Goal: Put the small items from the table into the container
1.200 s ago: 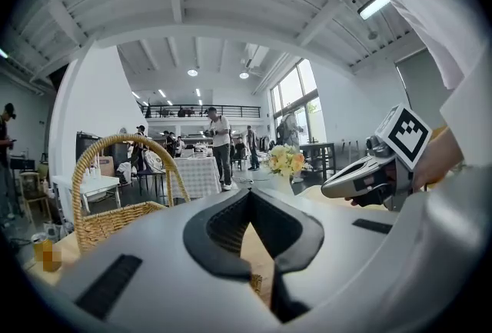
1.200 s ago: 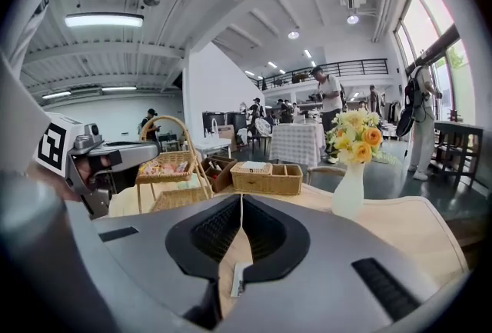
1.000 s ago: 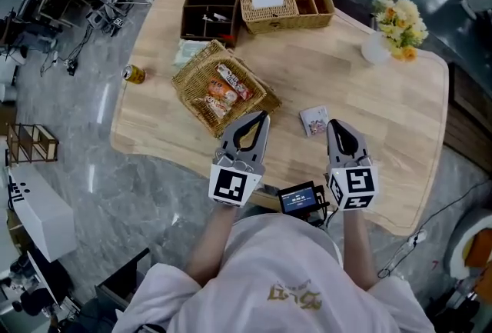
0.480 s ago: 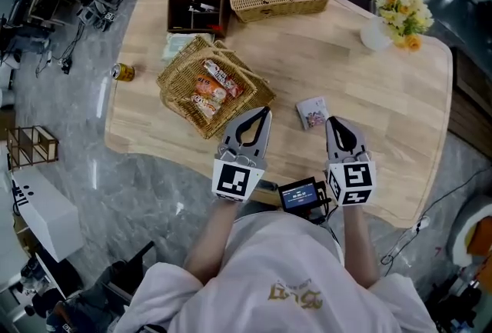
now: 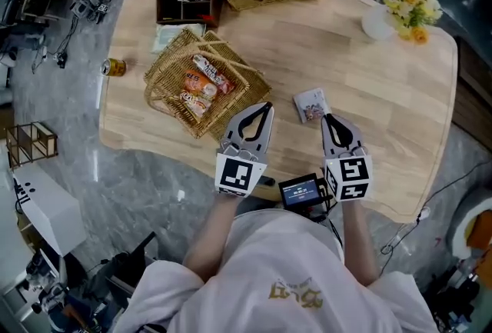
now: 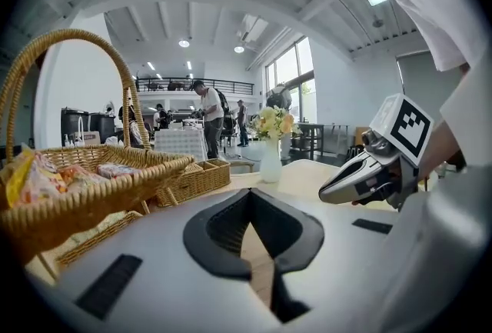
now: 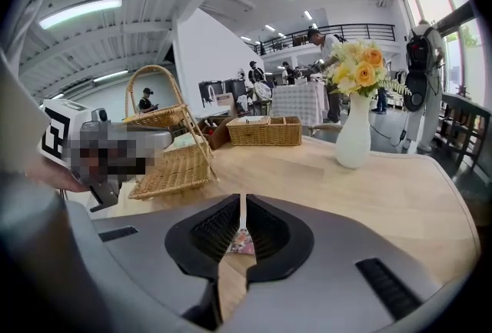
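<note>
Two grippers, left (image 5: 266,106) and right (image 5: 330,119), hung with jaws closed, empty. One small packet (image 5: 311,105) lay on the table (image 5: 384,85) at the right gripper's eleven o'clock. One wicker basket (image 5: 171,58), at the left gripper's ten o'clock, held three snack packets (image 5: 201,84). Since a second before, both grippers had sunk tableward; the small packet hadn't moved.

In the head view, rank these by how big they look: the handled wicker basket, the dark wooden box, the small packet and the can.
1. handled wicker basket
2. dark wooden box
3. small packet
4. can, only slightly smaller than the packet
</note>
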`<state>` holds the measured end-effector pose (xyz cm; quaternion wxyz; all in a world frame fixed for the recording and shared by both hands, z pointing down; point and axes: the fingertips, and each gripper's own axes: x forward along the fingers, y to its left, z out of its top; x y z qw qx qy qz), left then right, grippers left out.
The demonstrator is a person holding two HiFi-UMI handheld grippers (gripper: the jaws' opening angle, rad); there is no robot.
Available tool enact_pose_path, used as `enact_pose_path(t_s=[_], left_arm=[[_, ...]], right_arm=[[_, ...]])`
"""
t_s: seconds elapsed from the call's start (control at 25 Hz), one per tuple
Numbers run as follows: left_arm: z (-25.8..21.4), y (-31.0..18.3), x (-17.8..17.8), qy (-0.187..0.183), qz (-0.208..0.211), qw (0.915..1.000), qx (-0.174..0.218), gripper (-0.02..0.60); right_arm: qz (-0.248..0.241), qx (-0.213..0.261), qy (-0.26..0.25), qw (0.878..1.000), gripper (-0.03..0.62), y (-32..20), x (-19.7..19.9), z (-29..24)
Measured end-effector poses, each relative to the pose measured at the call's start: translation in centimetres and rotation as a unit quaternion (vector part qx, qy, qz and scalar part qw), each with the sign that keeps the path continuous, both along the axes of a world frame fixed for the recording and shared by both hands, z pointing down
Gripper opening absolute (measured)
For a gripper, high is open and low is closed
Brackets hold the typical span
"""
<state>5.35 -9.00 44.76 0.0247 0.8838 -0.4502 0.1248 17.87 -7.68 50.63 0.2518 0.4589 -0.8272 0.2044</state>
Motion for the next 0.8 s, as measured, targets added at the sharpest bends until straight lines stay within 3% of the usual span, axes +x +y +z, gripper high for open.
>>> enact_pose_path(t_s=[0.44, 0.8], left_arm=[[3.7, -0.1, 0.7, -0.004, 0.005, 0.9994, -0.035, -0.006], [5.7, -0.4, 0.7, -0.008, 0.002, 0.9984, -0.056, -0.006]], right_arm=[[-0.004, -0.052, 0.005, 0.999, 0.029, 0.5, 0.0, 4.6], [-0.019, -0.091, 0.013, 0.996, 0.09, 0.8, -0.5, 7.5]])
